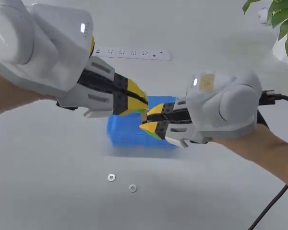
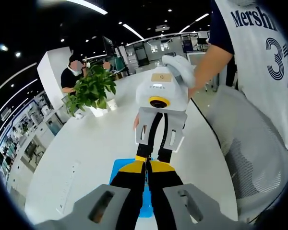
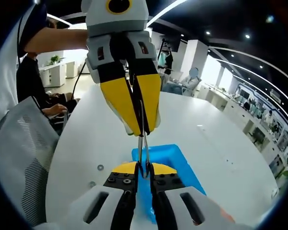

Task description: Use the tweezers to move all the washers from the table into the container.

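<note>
while the left gripper (image 1: 141, 103) and right gripper (image 1: 146, 120) both clamp tight on the tweezers (image 3: 143, 143) over the container (image 1: 129, 136), two washers (image 1: 111, 178) lie on the table (image 1: 48, 191) toward the person, off the tweezers' line.

- Left gripper (image 1: 140, 101): white housing, black arms, yellow jaw tips.
- Right gripper (image 1: 151, 119): the same white, black and yellow scheme, with a tan label on top.
- Tweezers (image 3: 143, 143): bare silver metal.
- Container (image 1: 127, 135): solid bright blue.
- Washers (image 1: 111, 178) (image 1: 133, 188): silver-grey rings.
- Table (image 1: 48, 187): plain white.
- Power strip (image 1: 132, 53): white with dark sockets.
- Cable (image 1: 273, 203): black.
- Plant (image 1: 284, 21): green leaves.
- Jersey (image 2: 259, 57): white, with navy lettering and numerals.
- Chair (image 2: 252, 158): grey mesh.
</note>
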A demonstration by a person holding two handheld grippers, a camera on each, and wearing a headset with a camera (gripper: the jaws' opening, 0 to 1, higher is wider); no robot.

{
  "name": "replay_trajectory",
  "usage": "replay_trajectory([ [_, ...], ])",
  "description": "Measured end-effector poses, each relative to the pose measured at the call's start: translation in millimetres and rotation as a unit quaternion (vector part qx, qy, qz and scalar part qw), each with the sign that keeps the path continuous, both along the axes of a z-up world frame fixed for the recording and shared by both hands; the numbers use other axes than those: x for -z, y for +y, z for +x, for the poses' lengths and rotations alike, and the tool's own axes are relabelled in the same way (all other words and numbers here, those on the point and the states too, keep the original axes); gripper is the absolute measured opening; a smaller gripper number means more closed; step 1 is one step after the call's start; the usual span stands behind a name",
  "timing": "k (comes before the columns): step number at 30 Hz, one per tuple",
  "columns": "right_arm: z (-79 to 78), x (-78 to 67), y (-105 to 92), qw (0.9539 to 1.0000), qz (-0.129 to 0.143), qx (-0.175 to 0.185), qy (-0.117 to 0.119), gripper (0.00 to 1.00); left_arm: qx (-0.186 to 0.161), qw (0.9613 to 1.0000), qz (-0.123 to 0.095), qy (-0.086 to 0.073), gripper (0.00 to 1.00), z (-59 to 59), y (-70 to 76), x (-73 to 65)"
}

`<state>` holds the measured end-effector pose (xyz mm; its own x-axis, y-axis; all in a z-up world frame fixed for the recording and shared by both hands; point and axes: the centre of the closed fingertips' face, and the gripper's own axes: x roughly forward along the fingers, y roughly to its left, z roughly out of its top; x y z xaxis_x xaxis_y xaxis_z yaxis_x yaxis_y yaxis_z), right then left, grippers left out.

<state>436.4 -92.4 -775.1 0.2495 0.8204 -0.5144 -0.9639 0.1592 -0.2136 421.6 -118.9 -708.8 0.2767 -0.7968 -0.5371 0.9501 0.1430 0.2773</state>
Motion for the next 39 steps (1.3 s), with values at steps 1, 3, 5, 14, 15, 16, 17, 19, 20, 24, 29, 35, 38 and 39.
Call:
replay_trajectory([
  [1,3.3,-0.1,0.5,1.0,0.001,0.001,0.0,0.1,0.0,1.0,0.0,-0.001,0.06,2.4,0.3,0.0],
  [3,8.6,0.7,1.6,1.0,0.003,0.002,0.0,0.1,0.001,1.0,0.001,-0.002,0.06,6.7,0.8,0.8],
  [5,12.6,2.4,2.7,1.0,0.004,0.003,-0.001,0.1,0.001,1.0,0.003,-0.001,0.06,10.5,1.6,2.3],
  [14,30.4,19.2,5.7,0.9999,-0.006,0.007,0.004,0.1,0.004,0.9998,0.007,0.017,0.06,29.3,1.9,20.3],
  [15,31.9,21.5,5.3,0.9999,-0.008,0.008,0.005,0.1,0.004,0.9998,0.008,0.018,0.06,31.0,1.5,22.4],
  [16,34.4,24.6,4.6,0.9999,-0.01,0.009,0.006,0.1,0.004,0.9998,0.01,0.019,0.06,33.1,1.1,25.3],
  [17,36.2,26.2,4.3,0.9999,-0.011,0.01,0.008,0.1,0.005,0.9997,0.01,0.021,0.06,34.4,0.6,27.0],
  [19,40.5,29.5,3.9,0.9997,-0.011,0.016,0.012,0.1,0.003,0.9997,0.008,0.023,0.06,38.4,-0.3,30.3],
  [20,41.9,31.0,3.8,0.9997,-0.011,0.017,0.014,0.1,0.002,0.9997,0.007,0.025,0.06,40.0,-0.5,31.9],
  [24,46.3,40.2,5.0,0.9994,-0.014,0.021,0.024,0.1,-0.001,0.9994,0.01,0.032,0.06,53.4,1.8,45.5],
  [29,44.5,52.9,6.1,0.9988,-0.022,0.021,0.039,0.1,-0.005,0.9988,0.009,0.047,0.06,53.3,3.5,56.6],
  [35,40.0,61.9,7.4,0.9983,-0.024,0.018,0.05,0.1,-0.01,0.9981,0.006,0.061,0.06,50.6,5.6,64.7],
  [38,39.2,65.9,7.2,0.9981,-0.029,0.017,0.052,0.1,-0.011,0.9979,0.007,0.064,0.06,50.2,7.1,68.8],
  [39,40.2,65.7,7.3,0.9981,-0.027,0.019,0.052,0.1,-0.013,0.9978,0.002,0.065,0.06,51.0,7.0,68.2],
])
